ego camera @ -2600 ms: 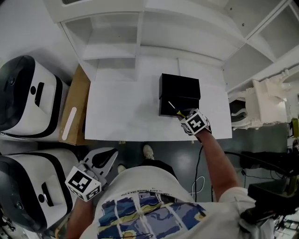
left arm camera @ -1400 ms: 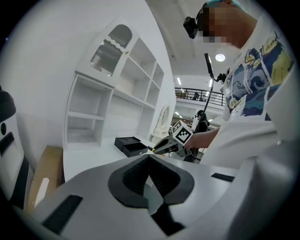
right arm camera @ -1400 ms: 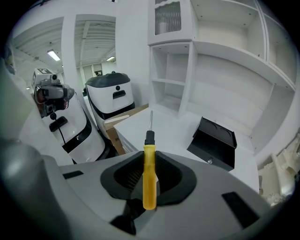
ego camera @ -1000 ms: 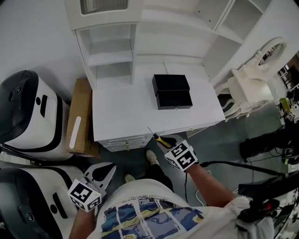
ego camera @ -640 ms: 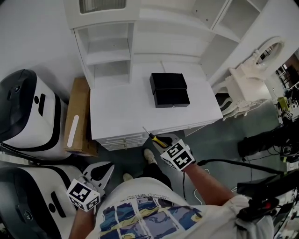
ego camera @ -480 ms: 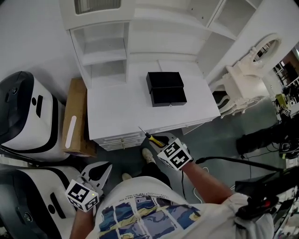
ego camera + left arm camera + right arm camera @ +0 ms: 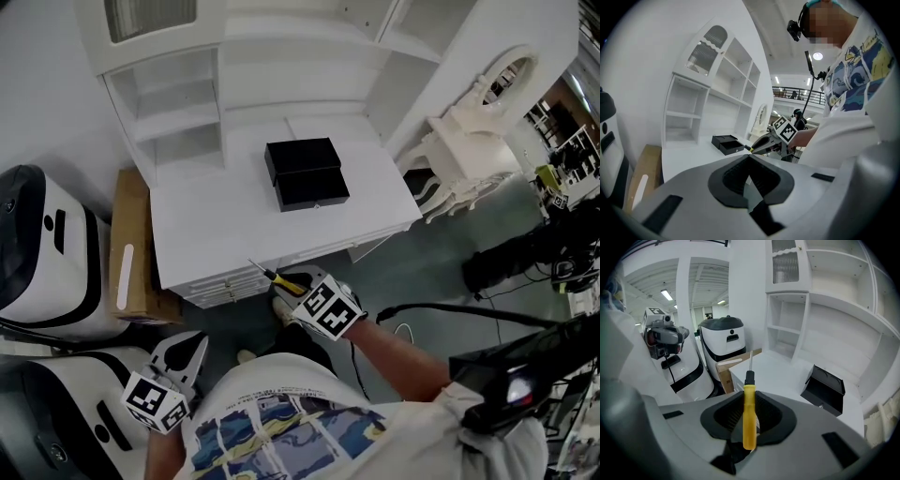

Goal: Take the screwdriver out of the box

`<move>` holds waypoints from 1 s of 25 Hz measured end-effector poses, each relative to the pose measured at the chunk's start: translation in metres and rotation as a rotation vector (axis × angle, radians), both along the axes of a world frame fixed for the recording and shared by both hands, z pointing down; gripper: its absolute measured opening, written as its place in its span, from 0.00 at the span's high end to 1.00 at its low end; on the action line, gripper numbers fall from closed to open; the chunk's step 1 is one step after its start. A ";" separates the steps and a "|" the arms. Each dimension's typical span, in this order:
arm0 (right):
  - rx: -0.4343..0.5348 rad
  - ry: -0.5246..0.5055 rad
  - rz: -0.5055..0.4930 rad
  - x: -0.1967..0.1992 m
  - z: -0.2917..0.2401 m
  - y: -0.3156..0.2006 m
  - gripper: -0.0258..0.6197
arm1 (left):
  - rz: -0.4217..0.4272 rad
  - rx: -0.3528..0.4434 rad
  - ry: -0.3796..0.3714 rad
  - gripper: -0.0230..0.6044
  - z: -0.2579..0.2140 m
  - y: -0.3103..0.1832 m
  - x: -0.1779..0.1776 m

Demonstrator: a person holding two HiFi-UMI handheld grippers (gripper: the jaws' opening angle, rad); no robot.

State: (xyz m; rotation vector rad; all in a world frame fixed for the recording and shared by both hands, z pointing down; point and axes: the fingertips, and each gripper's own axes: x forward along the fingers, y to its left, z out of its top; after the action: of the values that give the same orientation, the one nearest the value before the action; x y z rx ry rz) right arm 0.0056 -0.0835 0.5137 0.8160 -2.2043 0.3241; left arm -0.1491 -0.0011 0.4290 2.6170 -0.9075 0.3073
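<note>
Screwdriver (image 7: 749,413) clamped by its yellow handle in right hand-held gripper (image 7: 296,283), shaft aimed upper left, well below the black box (image 7: 305,173); left hand-held gripper (image 7: 192,345) closed, empty, lower left.

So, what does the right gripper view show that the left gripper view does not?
Only the right gripper view: the jaws of the right gripper clamped on the yellow handle of the screwdriver, and the left gripper seen from outside. Only the left gripper view: the left gripper's own jaws, together and empty, and the person's printed shirt. Both: the black box on the white table, and the shelf unit behind it.
</note>
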 end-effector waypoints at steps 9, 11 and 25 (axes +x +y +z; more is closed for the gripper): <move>-0.031 -0.010 0.002 -0.001 0.003 0.010 0.82 | 0.015 0.003 -0.001 0.94 0.003 0.003 0.003; -0.027 -0.014 0.004 -0.001 0.001 0.010 0.82 | 0.013 0.000 0.001 0.94 0.003 0.003 0.004; -0.023 -0.026 -0.006 -0.007 0.000 0.008 0.82 | 0.007 -0.015 0.006 0.94 0.006 0.001 0.003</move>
State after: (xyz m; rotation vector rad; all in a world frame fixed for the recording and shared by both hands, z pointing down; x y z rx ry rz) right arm -0.0009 -0.0753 0.5134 0.7966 -2.2233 0.3584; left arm -0.1464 0.0000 0.4345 2.6062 -0.8907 0.3066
